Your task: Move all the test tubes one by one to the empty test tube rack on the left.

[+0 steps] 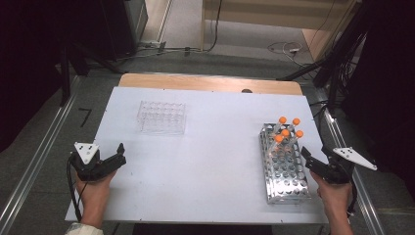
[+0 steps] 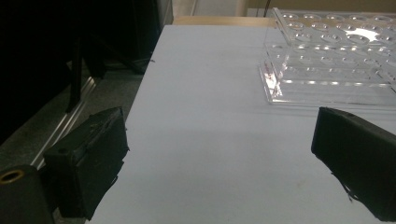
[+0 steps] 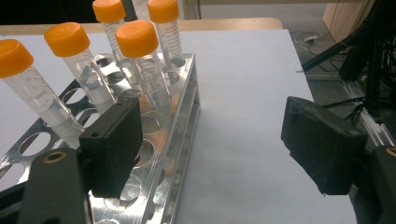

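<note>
Black fingers (image 2: 98, 158) of the left gripper (image 1: 111, 157) are standing spread wide at the left edge of the tabletop (image 1: 210, 161), pinching nothing and touching nothing, with bare white surface lying between them in the left gripper view. A hand (image 1: 93, 193) is holding that gripper from below. Ahead of it and a little to the right, well apart from the fingers, a clear plastic rack (image 1: 161, 117) is sitting empty on the tabletop. Farther right, a metal rack (image 1: 286, 171) is lying near the right edge, carrying five orange-capped tubes (image 1: 286, 132) that are leaning in the holes at its far end. Just beside that rack, the right gripper (image 1: 311, 164) is hovering with its fingers (image 3: 114, 144) spread as well, gripping nothing; in the right gripper view one finger is hanging over the near holes of the metal rack, close in front of the tubes, while the other is hanging over bare tabletop beside the rack.
</note>
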{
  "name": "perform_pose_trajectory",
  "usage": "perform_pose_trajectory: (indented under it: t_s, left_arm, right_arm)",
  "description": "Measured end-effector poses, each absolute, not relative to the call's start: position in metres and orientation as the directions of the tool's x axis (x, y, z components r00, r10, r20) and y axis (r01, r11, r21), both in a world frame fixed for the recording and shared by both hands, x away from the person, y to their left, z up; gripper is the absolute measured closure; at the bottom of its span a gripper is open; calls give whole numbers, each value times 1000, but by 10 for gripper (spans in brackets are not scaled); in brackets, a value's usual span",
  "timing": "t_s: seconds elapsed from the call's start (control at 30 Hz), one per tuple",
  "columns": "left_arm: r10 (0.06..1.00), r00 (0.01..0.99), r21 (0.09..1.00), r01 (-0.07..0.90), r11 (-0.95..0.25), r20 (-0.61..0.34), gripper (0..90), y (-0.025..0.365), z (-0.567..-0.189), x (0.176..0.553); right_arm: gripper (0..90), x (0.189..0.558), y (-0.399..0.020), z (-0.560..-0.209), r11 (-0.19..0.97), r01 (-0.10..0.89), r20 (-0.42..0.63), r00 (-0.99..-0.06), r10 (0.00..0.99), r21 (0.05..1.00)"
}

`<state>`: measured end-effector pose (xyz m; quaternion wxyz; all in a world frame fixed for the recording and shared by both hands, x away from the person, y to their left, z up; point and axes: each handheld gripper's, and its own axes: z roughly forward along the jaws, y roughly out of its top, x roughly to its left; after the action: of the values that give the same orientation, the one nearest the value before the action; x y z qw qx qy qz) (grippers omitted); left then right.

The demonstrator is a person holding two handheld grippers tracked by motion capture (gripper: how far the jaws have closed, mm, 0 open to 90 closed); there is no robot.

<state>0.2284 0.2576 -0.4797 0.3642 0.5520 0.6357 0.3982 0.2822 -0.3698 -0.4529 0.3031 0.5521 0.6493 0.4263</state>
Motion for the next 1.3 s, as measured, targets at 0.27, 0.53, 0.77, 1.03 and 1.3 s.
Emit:
perform_pose_trajectory:
  t_s: [0.27,0.53,0.77,1.03,1.3]
  left_arm:
    - [992,-126,909,411,74,-24,40,258,-480,228]
    - [992,-126,909,410,75,-26,40,258,-480,229]
    - [992,-126,909,411,74,-24,40,257,-480,229]
    - [992,-126,908,412,74,-24,40,257,-480,229]
    - [992,-125,907,415,72,-22,40,257,-480,229]
  right_arm:
    - [194,288,-366,-453,41,454,69,-223,972,890]
    - [194,294,-364,-454,51,451,61,-229,971,891]
    - [218,299,-362,-454,68,444,51,-250,967,894]
    - [275,305,-359,-455,92,426,44,-299,953,900]
    - [373,313,-356,-459,121,415,45,-369,928,902]
